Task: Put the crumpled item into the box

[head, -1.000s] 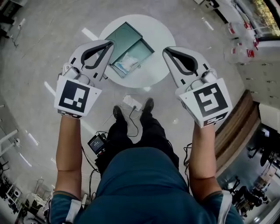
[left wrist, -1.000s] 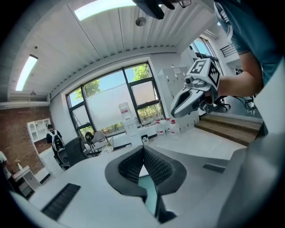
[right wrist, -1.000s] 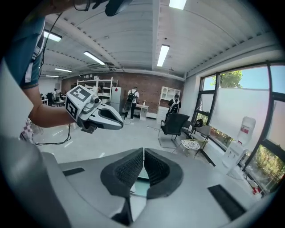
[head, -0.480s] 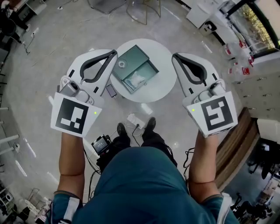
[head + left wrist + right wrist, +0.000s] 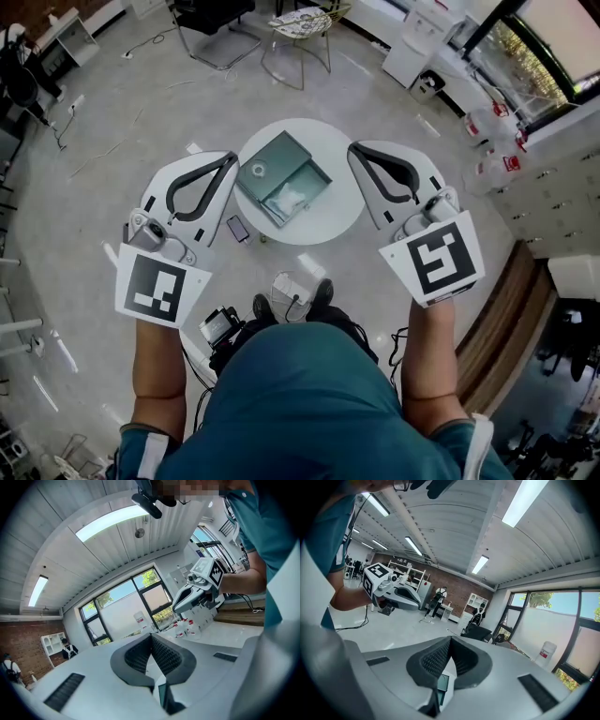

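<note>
In the head view a green box (image 5: 274, 172) stands open on a small round white table (image 5: 343, 217) far below me. A white crumpled item (image 5: 289, 199) lies inside the box's open half. My left gripper (image 5: 232, 159) is held high to the left of the table, its jaws pressed together with nothing between them. My right gripper (image 5: 353, 150) is held high to the right, also shut and empty. In the left gripper view the left gripper (image 5: 151, 637) points at windows, with the right gripper (image 5: 194, 592) beyond. In the right gripper view the shut right gripper (image 5: 451, 641) faces the room.
A small dark phone-like thing (image 5: 238, 228) lies at the table's left edge. A chair and a side table (image 5: 300, 23) stand beyond the table. Water bottles (image 5: 487, 122) stand at the right, near a wooden bench (image 5: 506, 281). Cables and a device (image 5: 220, 323) lie by the person's feet.
The table with the box now looks smaller and sits lower in the head view, with more of the room showing. Both grippers stay shut and have shifted slightly.
</note>
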`<action>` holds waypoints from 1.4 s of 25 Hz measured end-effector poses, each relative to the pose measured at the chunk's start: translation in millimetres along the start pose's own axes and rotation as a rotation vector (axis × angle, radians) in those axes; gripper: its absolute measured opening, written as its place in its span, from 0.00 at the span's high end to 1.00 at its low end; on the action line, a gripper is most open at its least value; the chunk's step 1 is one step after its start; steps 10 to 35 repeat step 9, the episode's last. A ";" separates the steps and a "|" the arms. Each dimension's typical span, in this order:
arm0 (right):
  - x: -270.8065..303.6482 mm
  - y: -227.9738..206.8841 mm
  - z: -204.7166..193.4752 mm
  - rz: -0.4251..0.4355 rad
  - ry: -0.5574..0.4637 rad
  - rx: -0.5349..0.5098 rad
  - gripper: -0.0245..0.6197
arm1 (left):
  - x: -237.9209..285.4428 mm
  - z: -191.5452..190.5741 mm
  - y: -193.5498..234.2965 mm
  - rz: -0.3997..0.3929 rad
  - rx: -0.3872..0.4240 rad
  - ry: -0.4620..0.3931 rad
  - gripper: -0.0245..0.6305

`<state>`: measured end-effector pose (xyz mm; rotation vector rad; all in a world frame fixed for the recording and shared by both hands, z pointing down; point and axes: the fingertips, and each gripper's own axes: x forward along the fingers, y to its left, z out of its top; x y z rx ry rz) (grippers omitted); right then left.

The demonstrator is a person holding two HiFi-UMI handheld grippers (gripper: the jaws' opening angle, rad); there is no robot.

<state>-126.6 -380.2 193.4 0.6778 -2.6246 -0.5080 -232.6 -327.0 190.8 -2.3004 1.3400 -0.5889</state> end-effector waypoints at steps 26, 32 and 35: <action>-27.7 -3.4 4.2 0.011 0.005 -0.001 0.90 | -9.0 23.6 -13.8 0.010 -0.005 0.012 0.93; -27.7 -3.4 4.2 0.011 0.005 -0.001 0.90 | -9.0 23.6 -13.8 0.010 -0.005 0.012 0.93; -27.7 -3.4 4.2 0.011 0.005 -0.001 0.90 | -9.0 23.6 -13.8 0.010 -0.005 0.012 0.93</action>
